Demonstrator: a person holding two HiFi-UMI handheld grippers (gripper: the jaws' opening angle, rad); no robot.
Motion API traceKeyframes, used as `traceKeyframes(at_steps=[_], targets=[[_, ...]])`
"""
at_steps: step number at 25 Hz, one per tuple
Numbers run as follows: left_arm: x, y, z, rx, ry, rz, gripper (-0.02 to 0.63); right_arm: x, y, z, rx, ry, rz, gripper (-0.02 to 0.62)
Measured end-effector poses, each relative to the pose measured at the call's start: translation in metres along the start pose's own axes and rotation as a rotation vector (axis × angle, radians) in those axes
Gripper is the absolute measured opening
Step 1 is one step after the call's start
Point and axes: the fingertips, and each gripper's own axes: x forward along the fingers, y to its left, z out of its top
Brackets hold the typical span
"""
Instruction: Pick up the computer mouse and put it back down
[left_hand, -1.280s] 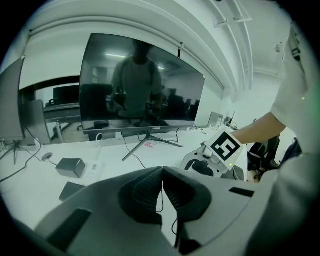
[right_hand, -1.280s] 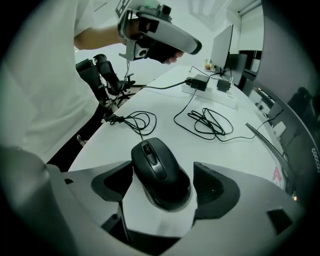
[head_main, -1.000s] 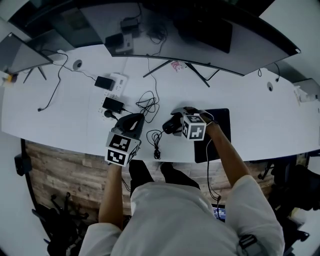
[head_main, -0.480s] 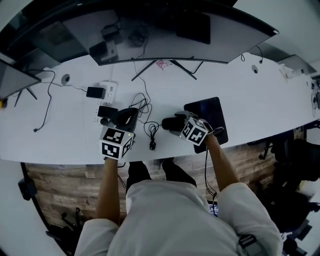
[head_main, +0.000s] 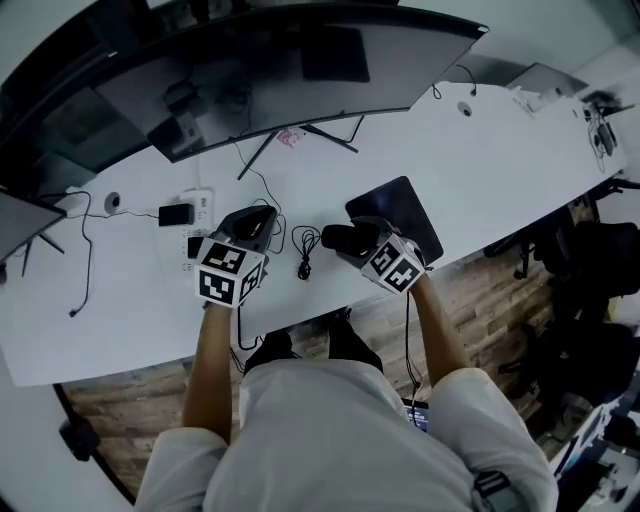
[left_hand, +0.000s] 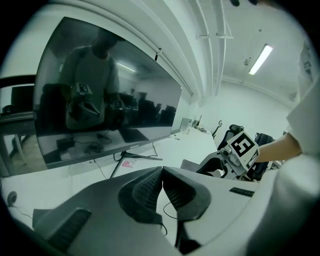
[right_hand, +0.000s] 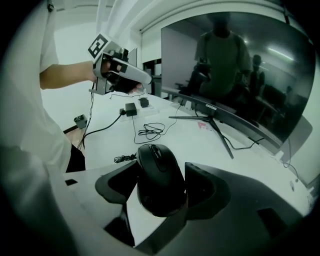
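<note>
The black computer mouse (right_hand: 159, 177) is off the white desk (head_main: 480, 170), nose pointing away, between the pads of my right gripper (right_hand: 161, 186), whose jaws are closing on its sides. From the head view the mouse (head_main: 338, 238) hangs just left of the black mouse pad (head_main: 400, 205), at the tip of the right gripper (head_main: 347, 240). My left gripper (head_main: 255, 222) hovers over the desk to the left, its ribbed pads (left_hand: 150, 192) pressed together with nothing between them. The left gripper (right_hand: 125, 75) also shows raised in the right gripper view.
A wide curved monitor (head_main: 250, 70) on a thin-legged stand (head_main: 300, 135) lines the back of the desk. A coiled black cable (head_main: 304, 245) lies between the grippers. A power strip with adapters (head_main: 190, 212) sits left. Office chairs (head_main: 590, 250) stand right of the desk.
Both grippers have risen from the desk. The right one has rolled and come up with the mouse between its jaws. The head view has swung, tilting the desk in the picture.
</note>
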Motion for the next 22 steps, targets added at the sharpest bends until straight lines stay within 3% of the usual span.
traceKeyframes(at_steps=[5,11,18,22], targets=[[0.001,-0.006,0.027,0.030,-0.036,-0.087,0.017,-0.025,-0.013,0.018,0.119,-0.073,-0.119,0.299],[-0.002,-0.013,0.070,0.112,-0.088,-0.161,0.017,-0.079,-0.031,0.048,0.188,-0.158,-0.315,0.299],[0.000,-0.040,0.120,0.194,-0.187,-0.219,0.017,-0.169,-0.049,0.071,0.352,-0.300,-0.623,0.299],[0.009,-0.067,0.143,0.238,-0.213,-0.269,0.017,-0.221,-0.054,0.068,0.440,-0.358,-0.739,0.299]])
